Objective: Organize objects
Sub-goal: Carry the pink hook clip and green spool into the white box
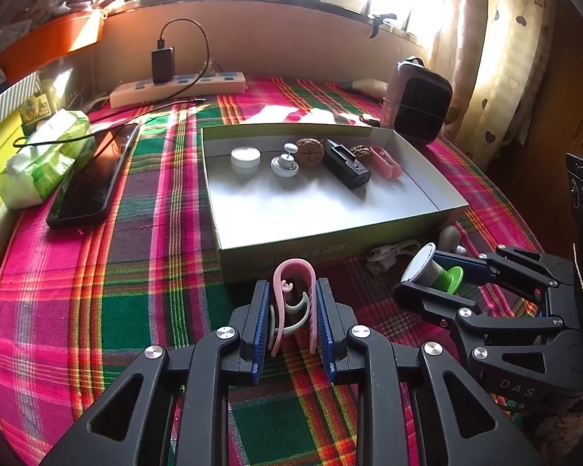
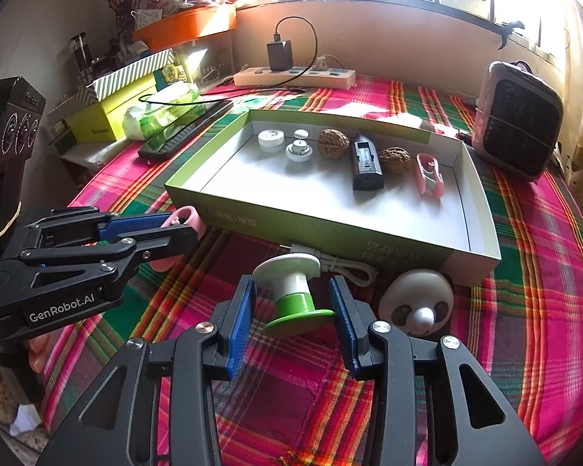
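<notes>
A plaid cloth in pink, green and yellow (image 1: 97, 310) is covering the table, and on it a shallow green cardboard box with a white floor (image 1: 369, 244) is sitting just ahead of both tools. Along its far wall a white round cap (image 1: 245, 157), two walnuts, a black oblong holder (image 1: 346, 163) and a pink clip (image 1: 386, 161) are lying in a row.

The left gripper (image 1: 293, 322) is pinching an upright pink U-shaped plastic clip (image 1: 294, 295), its long axis running along the fingers toward the box's near wall. The right gripper (image 2: 293, 318) is clamping a white-and-green plastic spool (image 2: 293, 295) by its two end flanges, axis crosswise between the pads. Both loads are hanging close before the near wall; the clip seems nearer the box's near left corner, so clearing that wall is probably the deciding gap.

A white panda-faced dome (image 2: 416, 303) and a coiled white cable (image 2: 346, 268) are lying against the wall, the cable partly hidden behind the spool. How high either load is hanging over the cloth is hard to judge.
</notes>
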